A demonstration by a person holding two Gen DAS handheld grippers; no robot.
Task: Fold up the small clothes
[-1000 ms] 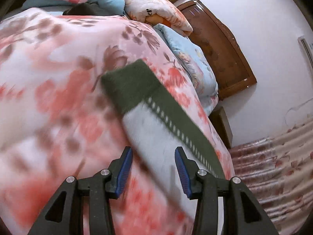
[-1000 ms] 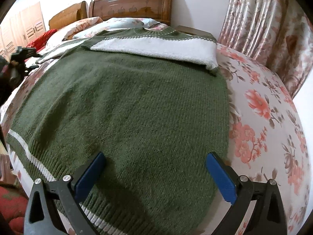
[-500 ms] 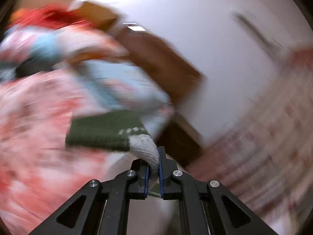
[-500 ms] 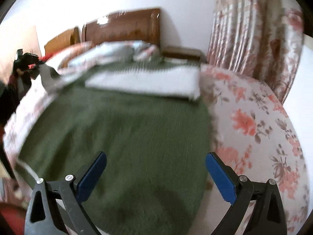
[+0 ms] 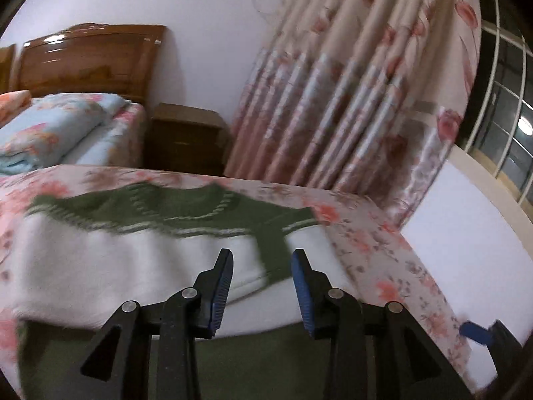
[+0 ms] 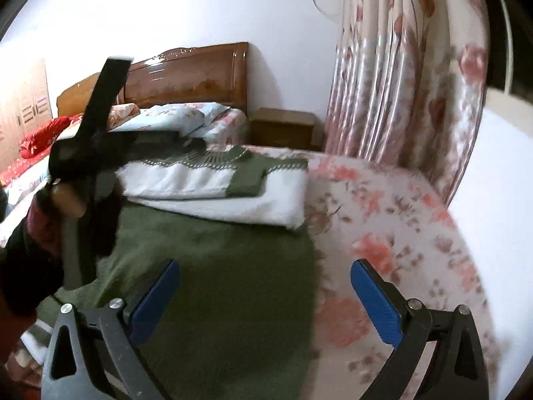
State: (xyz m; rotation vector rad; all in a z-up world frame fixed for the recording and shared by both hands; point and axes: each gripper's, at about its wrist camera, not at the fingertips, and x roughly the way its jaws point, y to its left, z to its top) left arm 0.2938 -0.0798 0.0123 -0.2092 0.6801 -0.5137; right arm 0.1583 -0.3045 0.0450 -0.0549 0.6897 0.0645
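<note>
Now left claw (image 5: 261, 288) opening above folded sweater (image 5: 133, 260), gripping nothing.

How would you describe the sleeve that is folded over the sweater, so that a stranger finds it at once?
Start at the bed with the pink floral bedspread, where a green and white knitted sweater lies flat. Across its white chest band lies the folded sleeve. It is white and ends in a green cuff, the only green patch lying on the white.

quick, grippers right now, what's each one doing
left gripper: jaws opening, nothing pinched; the sweater sleeve lies below it.
right gripper: open wide, empty, above the sweater.
</note>
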